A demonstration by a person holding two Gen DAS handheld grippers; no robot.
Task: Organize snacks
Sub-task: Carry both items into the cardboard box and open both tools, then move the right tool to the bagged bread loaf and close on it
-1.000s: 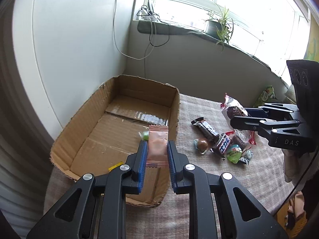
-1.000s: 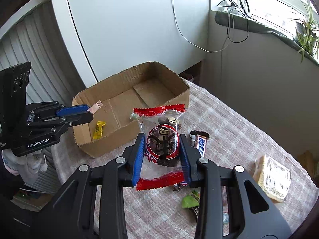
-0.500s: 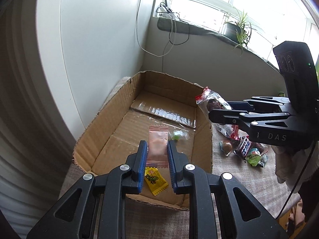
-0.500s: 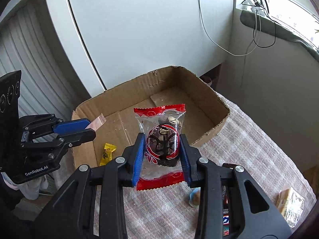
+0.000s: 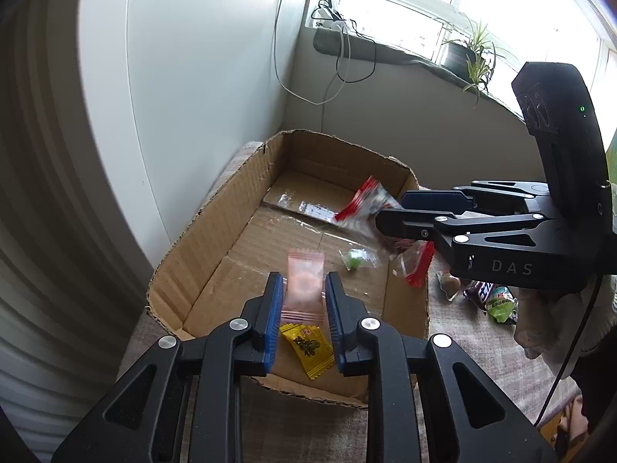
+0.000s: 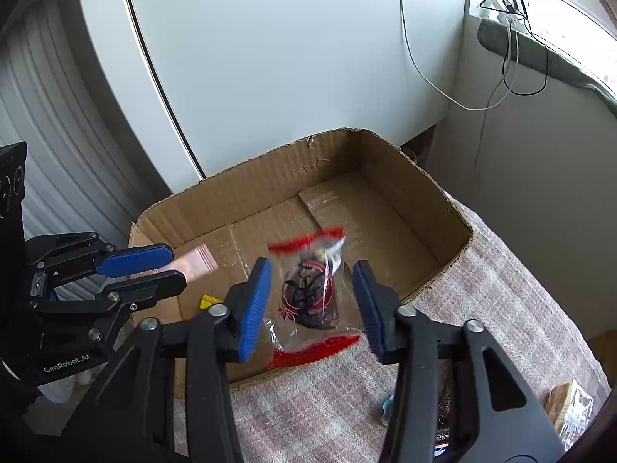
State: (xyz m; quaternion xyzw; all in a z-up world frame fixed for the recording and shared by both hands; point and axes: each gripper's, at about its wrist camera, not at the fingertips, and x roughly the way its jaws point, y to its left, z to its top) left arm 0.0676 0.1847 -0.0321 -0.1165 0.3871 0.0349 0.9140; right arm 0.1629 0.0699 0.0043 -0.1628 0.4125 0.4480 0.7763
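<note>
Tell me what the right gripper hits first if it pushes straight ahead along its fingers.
Probably the red-edged chocolate snack bag, loose between the open right gripper fingers, then the cardboard box floor behind it. Depth is hard to judge in this fisheye view.

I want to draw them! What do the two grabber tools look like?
Both are black metal-looking frames with triangle cut-outs, silver rivets and ridged blue pads on the jaws. The right gripper has "DAS" on its side, a tall black block with a green light, and a thin black cable. The left gripper reads "GenRobot.AI".
</note>
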